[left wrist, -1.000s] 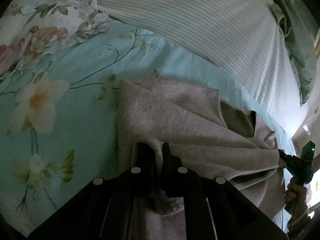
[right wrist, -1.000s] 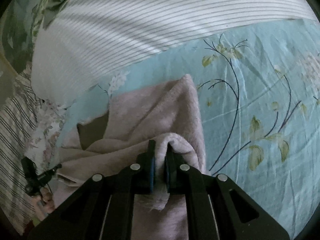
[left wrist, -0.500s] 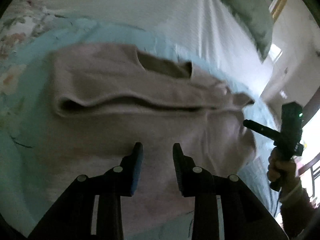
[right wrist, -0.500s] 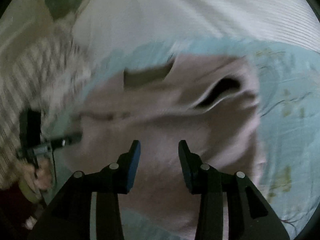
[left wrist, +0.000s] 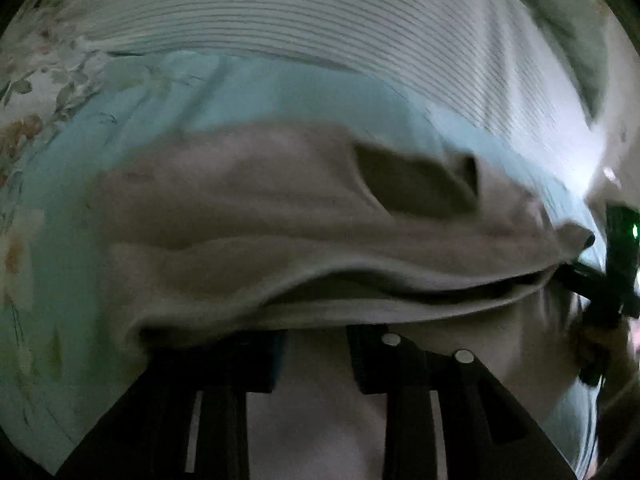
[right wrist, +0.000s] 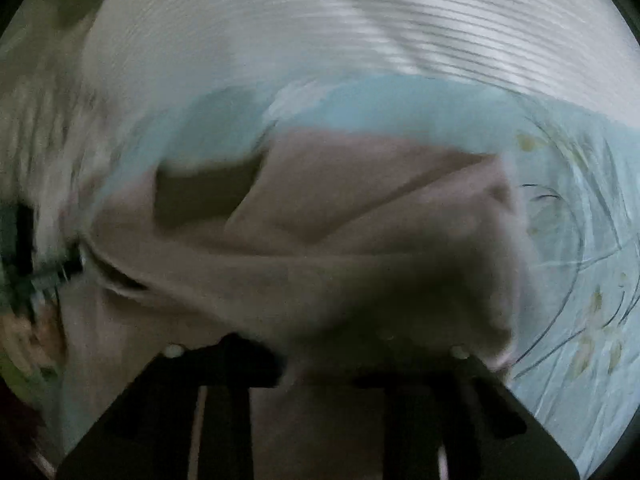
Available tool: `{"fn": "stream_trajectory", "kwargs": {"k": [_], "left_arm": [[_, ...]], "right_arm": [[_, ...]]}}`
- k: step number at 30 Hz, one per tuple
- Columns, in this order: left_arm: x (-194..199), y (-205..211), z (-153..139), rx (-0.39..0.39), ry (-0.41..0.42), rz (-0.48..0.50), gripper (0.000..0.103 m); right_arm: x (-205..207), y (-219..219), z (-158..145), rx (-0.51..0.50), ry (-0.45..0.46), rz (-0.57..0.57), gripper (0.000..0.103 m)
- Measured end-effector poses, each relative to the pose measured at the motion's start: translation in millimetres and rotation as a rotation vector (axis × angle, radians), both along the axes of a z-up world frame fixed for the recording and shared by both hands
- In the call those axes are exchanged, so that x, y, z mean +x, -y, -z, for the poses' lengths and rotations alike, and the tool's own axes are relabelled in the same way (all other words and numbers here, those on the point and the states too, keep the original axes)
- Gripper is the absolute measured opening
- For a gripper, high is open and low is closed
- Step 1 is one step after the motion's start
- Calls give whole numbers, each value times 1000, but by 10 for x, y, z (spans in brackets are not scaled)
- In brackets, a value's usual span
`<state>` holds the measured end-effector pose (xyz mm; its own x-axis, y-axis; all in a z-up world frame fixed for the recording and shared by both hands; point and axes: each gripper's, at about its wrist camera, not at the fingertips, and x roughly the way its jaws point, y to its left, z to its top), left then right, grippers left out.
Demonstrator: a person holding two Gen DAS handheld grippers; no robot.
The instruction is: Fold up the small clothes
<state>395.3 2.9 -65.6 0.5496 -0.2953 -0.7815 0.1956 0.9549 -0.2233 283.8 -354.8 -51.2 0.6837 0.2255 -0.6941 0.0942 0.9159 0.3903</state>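
A small beige-pink fleece garment [left wrist: 280,216] lies on the teal floral bedsheet [left wrist: 248,92], with its dark neck opening [left wrist: 412,184] facing up. A raised fold of it runs across both views [right wrist: 360,272]. My left gripper [left wrist: 316,340] is open, its fingertips tucked under the front fold. My right gripper [right wrist: 320,356] is open too, its fingertips also hidden under the fold. Each gripper shows at the edge of the other's view: the right one [left wrist: 600,276] and the left one [right wrist: 44,276]. Both views are blurred.
A white striped pillow or duvet [left wrist: 320,12] lies beyond the garment and shows in the right view too [right wrist: 360,28]. A pale floral pillow [left wrist: 28,92] sits at the far left. Teal sheet [right wrist: 580,280] extends to the right.
One second ago both grippers were shut on the garment's edge. They let go, opened and pulled back, and have now moved forward under the front fold.
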Motion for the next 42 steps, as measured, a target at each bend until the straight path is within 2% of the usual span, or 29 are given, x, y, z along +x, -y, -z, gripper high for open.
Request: {"fn": "stream_trajectory", "kwargs": {"k": [1,3,5,9,13,16,18,19,20,23,26,29,31,33,42], "left_arm": [[110,-69,-28,18,4,-47,24],[275,-250,-95,-6,18,-120,24],[343,-383,-132,-26,22,-184,24],[135,-541,-162,-101,25,-238,29],[-385,-493,-154,-131,32,-237,29],[-927,-438,-153,-186,28,-234,33],[-1192,-394,-162,-214,22,-226,34],[-1345,-359,-183,-227,21,-216,34],[-1550,-371,-204,-233,26,-212,36],[-2050,-368,-218,-266,45,-216,49],[-2373,-389,-125,-309,16,-211,50],[-2561,-409,-4,-325,-31,-208,50],[-2636,-419,57,-336,-51,-210,50],[-2691,-421,86,-345,-56,-209,53],[-2668,-383,171,-378,-69,-222,62]], "right_arm": [[-4,82,-17,9,20,40,19],[-35,227,-23,28,23,112,20],[-98,302,-6,81,21,130,20],[-373,230,-38,89,36,120,22],[-784,96,-20,142,52,107,22],[-1141,-25,2,189,48,90,23],[-1416,-119,-4,212,53,86,25],[-1518,-143,-9,222,54,87,31],[-1656,-192,-12,237,58,85,37],[-1973,-310,-26,256,71,86,39],[-2217,-440,-39,262,72,81,39],[-2356,-583,-64,253,66,56,40],[-2416,-663,-71,239,63,44,44],[-2477,-741,-65,238,57,34,48],[-2567,-886,21,242,20,11,51]]}}
